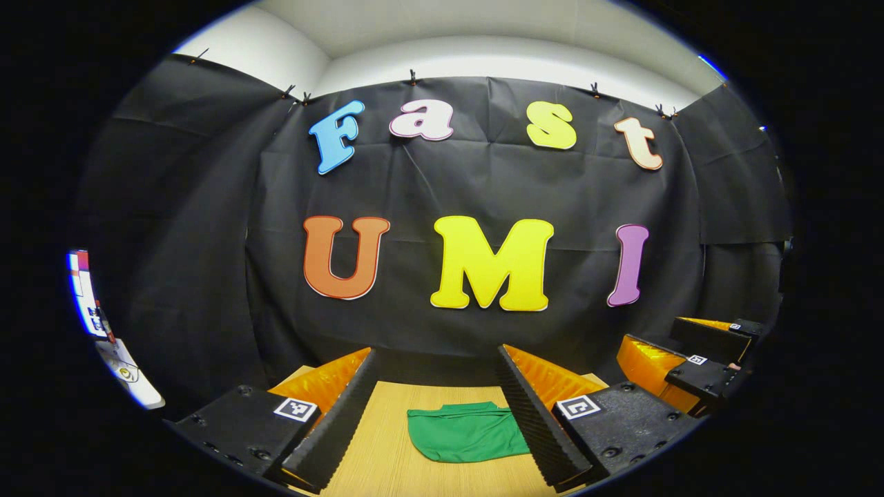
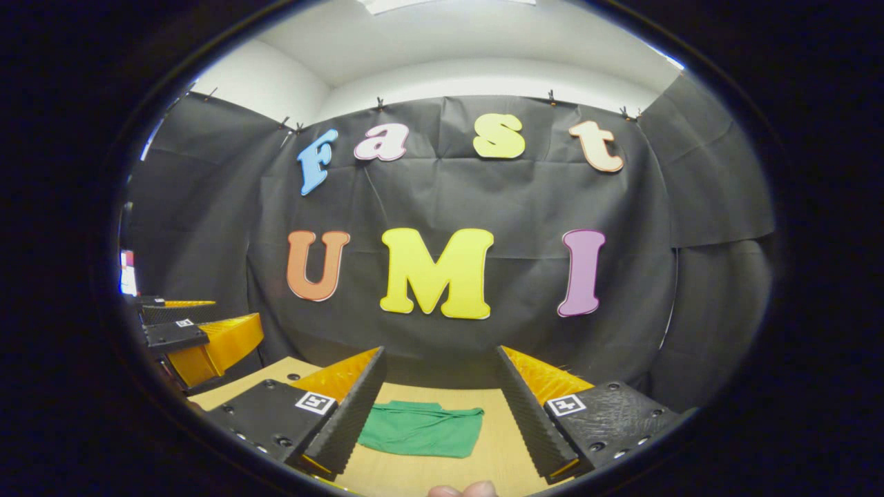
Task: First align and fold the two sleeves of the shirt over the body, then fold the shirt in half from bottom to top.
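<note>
A green shirt (image 1: 464, 433) lies as a compact folded bundle on the wooden table (image 1: 376, 459), far beyond my left gripper (image 1: 436, 352) and seen between its fingers. That gripper is held above the table, open, with nothing in it. In the right gripper view the shirt (image 2: 421, 428) lies the same way beyond my right gripper (image 2: 440, 352), which is also open and holds nothing. The right gripper (image 1: 680, 345) appears at the right edge of the left gripper view. At the left edge of the right gripper view is the left gripper (image 2: 190, 328). Both hover apart from the cloth.
The booth's black cloth wall (image 1: 483, 186) stands close behind the table's far edge. A person's fingertip (image 2: 461, 491) shows at the bottom of the right gripper view. Bare wood (image 2: 497, 442) surrounds the shirt.
</note>
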A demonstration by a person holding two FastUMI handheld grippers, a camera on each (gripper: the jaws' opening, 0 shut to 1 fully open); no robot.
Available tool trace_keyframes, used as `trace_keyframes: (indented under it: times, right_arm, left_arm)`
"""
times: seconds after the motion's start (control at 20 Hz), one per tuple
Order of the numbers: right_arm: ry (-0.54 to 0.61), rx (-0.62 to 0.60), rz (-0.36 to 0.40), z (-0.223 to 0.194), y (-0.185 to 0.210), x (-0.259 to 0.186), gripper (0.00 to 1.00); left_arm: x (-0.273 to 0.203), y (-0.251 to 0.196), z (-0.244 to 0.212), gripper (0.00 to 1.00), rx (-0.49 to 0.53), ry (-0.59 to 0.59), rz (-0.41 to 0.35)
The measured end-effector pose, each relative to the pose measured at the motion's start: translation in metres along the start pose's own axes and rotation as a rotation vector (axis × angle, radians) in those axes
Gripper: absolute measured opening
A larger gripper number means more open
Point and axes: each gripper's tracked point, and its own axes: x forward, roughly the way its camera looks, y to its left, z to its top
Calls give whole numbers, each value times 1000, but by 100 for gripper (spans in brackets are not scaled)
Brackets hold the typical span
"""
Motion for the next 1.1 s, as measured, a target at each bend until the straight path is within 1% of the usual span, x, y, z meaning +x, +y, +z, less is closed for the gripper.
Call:
trace_keyframes:
  times: [0.2, 0.25, 0.3, 0.45, 0.75, 0.8, 0.85, 0.95, 1.05, 1.1]
  right_arm:
    - [-6, 7, -1, 1, 0, 1, 94]
    - [-8, 6, -1, 2, 0, 1, 95]
    - [-8, 3, 0, 2, 0, 0, 94]
    - [-10, 3, 4, 2, 2, 3, 96]
    - [-11, 10, 9, 3, 1, 6, 97]
    - [-11, 8, 11, 3, 2, 7, 95]
    - [-15, 6, 8, 5, 1, 9, 97]
    - [-26, 11, 3, 9, 0, 9, 95]
    - [-23, 14, 3, 8, 0, 10, 97]
    - [-19, 11, 1, 6, -3, 9, 95]
  left_arm:
    - [-1, -1, 0, 100, 3, 4, -1]
    - [-1, -1, 0, 100, 4, 2, 0]
    - [-2, -1, -1, 100, 5, 2, 1]
    - [1, 0, -1, 100, 1, 7, 8]
    - [3, -2, -2, 100, -1, 12, 5]
    - [5, -2, -1, 100, -4, 15, -2]
    - [5, -1, 0, 100, -5, 12, -5]
    - [5, 1, 1, 100, -1, 6, -5]
    - [4, -3, 2, 100, 2, 1, -6]
    - [5, -2, 2, 100, 2, 3, -5]
